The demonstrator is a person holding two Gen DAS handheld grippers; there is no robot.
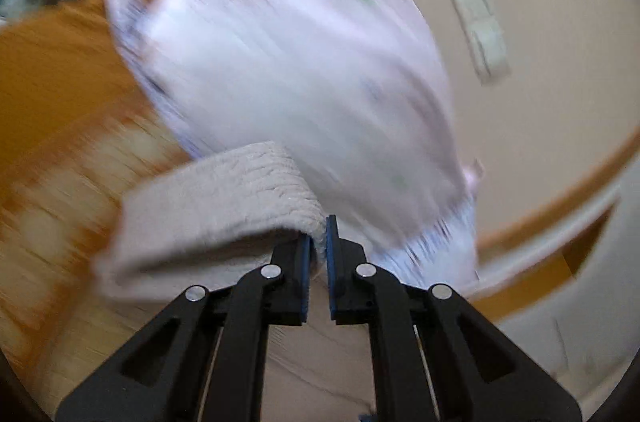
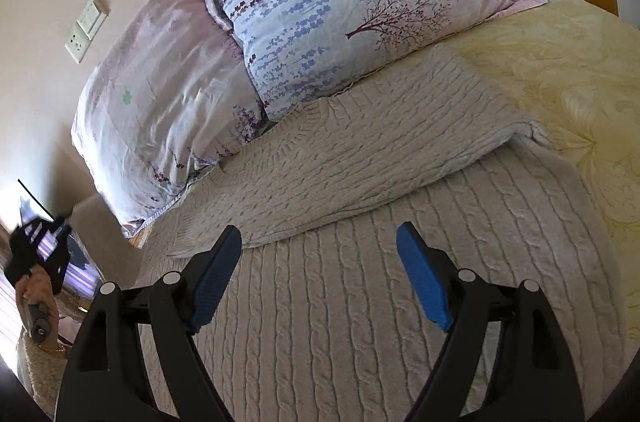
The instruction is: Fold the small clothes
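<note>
My left gripper (image 1: 318, 242) pinches the sweater (image 2: 360, 262) sleeve; right gripper (image 2: 320, 262) open above it; folding barely begun

The left wrist view looks along its gripper (image 1: 318, 242), close to a blurred pillow (image 1: 288, 70) and wall. The right wrist view looks down over its gripper (image 2: 320, 262) at a sweater (image 2: 360, 282). Both views show pillow and wall.

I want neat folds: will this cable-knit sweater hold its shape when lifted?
Probably not: the sweater looks soft, and the part pinched in the left hand-held gripper droops. Its thick knit likely grips the pads rather than slipping.
</note>
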